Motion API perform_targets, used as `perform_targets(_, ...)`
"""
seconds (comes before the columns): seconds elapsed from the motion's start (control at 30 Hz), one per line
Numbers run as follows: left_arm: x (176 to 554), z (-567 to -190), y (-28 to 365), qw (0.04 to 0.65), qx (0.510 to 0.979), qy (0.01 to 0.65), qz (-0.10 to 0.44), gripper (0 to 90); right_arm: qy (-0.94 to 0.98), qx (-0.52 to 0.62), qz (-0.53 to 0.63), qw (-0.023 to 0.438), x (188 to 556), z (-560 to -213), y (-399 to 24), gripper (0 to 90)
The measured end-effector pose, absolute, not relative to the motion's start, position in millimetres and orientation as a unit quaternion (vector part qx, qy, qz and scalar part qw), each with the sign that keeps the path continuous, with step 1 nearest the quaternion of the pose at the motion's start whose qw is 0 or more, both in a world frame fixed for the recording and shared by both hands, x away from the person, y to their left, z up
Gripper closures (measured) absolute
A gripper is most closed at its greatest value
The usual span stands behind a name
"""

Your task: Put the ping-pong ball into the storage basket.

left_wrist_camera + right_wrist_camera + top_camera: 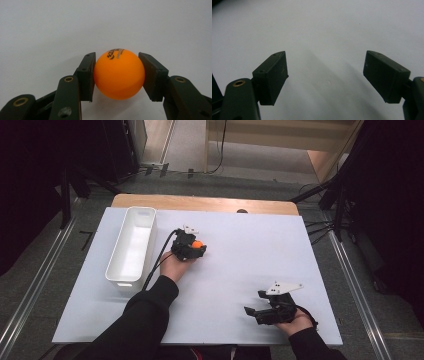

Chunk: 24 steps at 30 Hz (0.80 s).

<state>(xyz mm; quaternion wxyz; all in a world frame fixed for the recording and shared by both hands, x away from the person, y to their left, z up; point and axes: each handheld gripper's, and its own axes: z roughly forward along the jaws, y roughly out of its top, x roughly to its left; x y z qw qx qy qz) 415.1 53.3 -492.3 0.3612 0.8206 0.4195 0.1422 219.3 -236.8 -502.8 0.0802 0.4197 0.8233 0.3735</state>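
An orange table-tennis ball point(119, 74) with dark printed lettering sits between the two black jaws of my left gripper point(117, 75), both pads touching its sides. From above, that ball point(198, 244) shows at the tip of the left gripper point(196, 248), near the middle of the white board and just right of the white bin point(131, 245). My right gripper point(254, 306) rests low at the front right of the board. In its own view the right gripper point(325, 75) stands wide open over bare white surface.
The long white bin lies lengthwise at the board's left side and looks empty. The white board point(260, 250) covers a wooden table point(205, 202). Dark stands and cables point(325, 195) flank the table on the floor.
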Motion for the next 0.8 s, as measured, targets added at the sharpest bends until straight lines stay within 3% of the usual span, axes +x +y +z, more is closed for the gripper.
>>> perform_targets(0.8,388,-464,51,0.368,0.862,0.342,0.071,51.1,0.824,0.418,0.374,0.080,219,-502,-237,18.5)
